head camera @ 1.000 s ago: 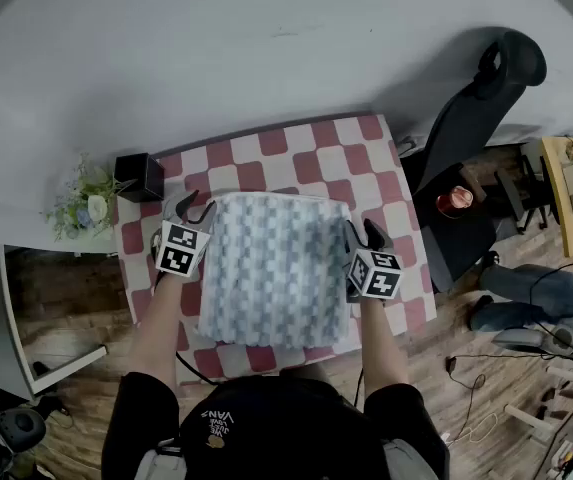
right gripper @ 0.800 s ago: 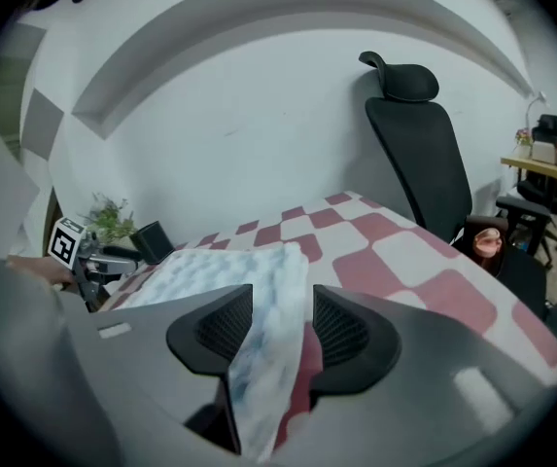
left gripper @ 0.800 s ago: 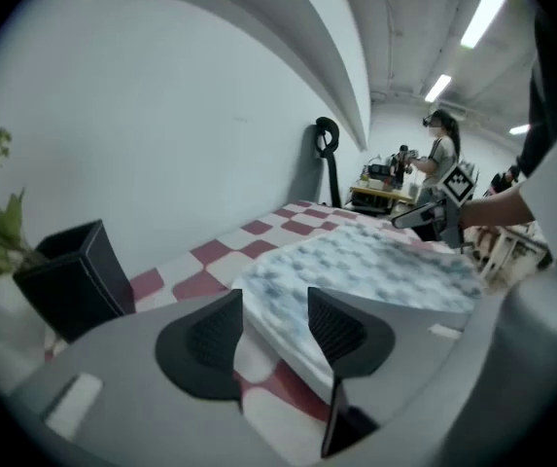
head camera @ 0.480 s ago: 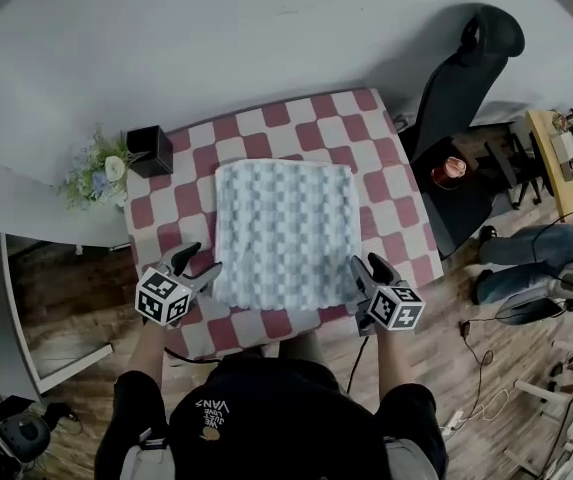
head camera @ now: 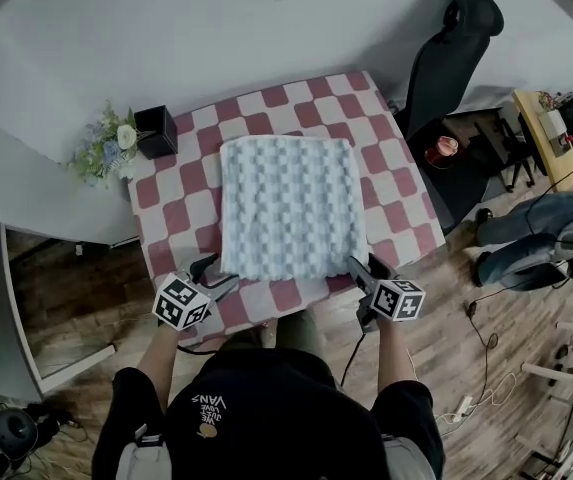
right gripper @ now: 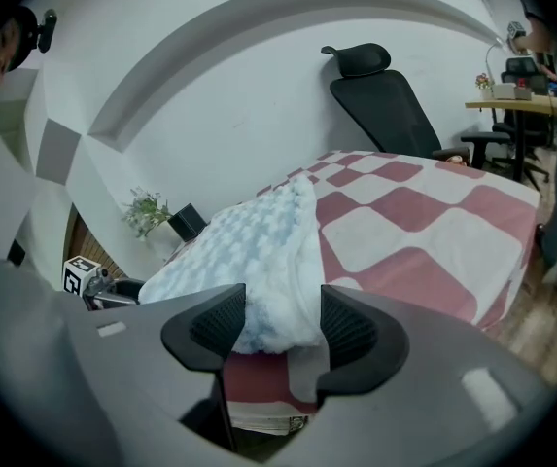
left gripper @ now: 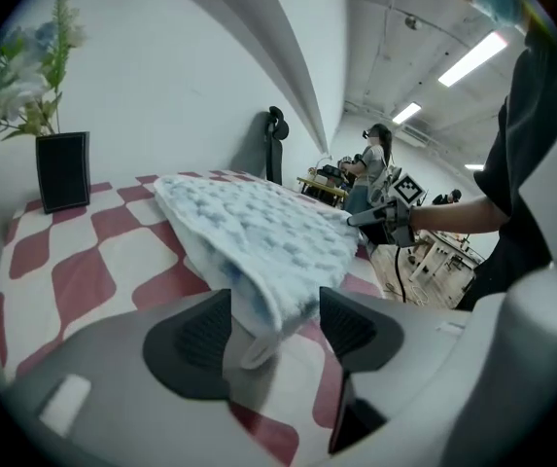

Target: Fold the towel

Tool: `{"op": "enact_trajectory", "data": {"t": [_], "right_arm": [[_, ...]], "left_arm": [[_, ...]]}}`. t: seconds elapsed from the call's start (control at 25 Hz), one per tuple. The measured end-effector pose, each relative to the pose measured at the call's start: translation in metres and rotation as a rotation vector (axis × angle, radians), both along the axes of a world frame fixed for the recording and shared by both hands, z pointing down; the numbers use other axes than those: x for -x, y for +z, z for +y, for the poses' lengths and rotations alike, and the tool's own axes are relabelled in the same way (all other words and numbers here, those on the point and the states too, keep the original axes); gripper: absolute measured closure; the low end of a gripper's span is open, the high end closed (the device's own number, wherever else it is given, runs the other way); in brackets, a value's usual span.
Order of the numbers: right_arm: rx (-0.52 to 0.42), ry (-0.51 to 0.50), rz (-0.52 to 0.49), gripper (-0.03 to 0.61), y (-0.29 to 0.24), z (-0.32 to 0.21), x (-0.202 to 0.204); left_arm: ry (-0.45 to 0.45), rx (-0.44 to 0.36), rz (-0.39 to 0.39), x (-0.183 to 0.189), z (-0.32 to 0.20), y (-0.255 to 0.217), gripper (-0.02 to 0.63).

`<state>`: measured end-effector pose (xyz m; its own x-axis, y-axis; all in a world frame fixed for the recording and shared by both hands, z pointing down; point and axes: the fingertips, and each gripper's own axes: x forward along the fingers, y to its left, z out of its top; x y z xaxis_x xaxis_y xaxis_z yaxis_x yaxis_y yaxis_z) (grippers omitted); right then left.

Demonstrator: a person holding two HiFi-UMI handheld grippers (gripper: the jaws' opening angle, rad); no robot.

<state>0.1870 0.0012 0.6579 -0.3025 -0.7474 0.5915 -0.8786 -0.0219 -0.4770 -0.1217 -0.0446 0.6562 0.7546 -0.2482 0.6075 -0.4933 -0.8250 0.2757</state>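
Checked red-and-white table (head camera: 166,213); towel (head camera: 288,208) flat mid-top, slightly longer away from the person. Near edge right at both grippers: left gripper (head camera: 216,272) at near-left corner, right gripper (head camera: 364,264) at near-right, equally close. Jaws of both just opening, corners between pads, unpinched.

Head view overhead; gripper views low, sharing towel (head camera: 288,208).
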Motion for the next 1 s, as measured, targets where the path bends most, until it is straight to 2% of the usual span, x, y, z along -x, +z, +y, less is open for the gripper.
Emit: {"op": "enact_trajectory", "data": {"t": [0.2,0.32,0.44,0.48,0.56,0.88,1.0], "right_arm": [[0.014,0.018,0.017,0.347,0.010,0.009,-0.001],[0.015,0.010,0.074,0.368,0.013,0.011,-0.002],[-0.001,-0.012,0.101,0.444,0.010,0.011,0.003],[-0.009,-0.014,0.101,0.471,0.008,0.011,0.005],[-0.025,-0.020,0.095,0.520,0.002,0.013,0.008],[-0.054,-0.077,0.058,0.535,-0.033,0.041,0.024],[-0.084,-0.089,0.068,0.537,-0.053,0.048,0.030]], "left_arm": [[0.041,-0.010,-0.046,0.000,0.011,0.012,0.353],[0.040,-0.048,-0.076,-0.003,0.011,0.016,0.367],[0.015,-0.088,-0.098,0.000,0.005,0.019,0.540],[0.005,-0.092,-0.097,0.001,0.003,0.019,0.566],[-0.005,-0.088,-0.087,0.005,0.004,0.015,0.573],[0.045,-0.051,-0.037,0.027,0.028,-0.020,0.578],[0.052,-0.085,-0.037,0.034,0.030,-0.041,0.578]]}}
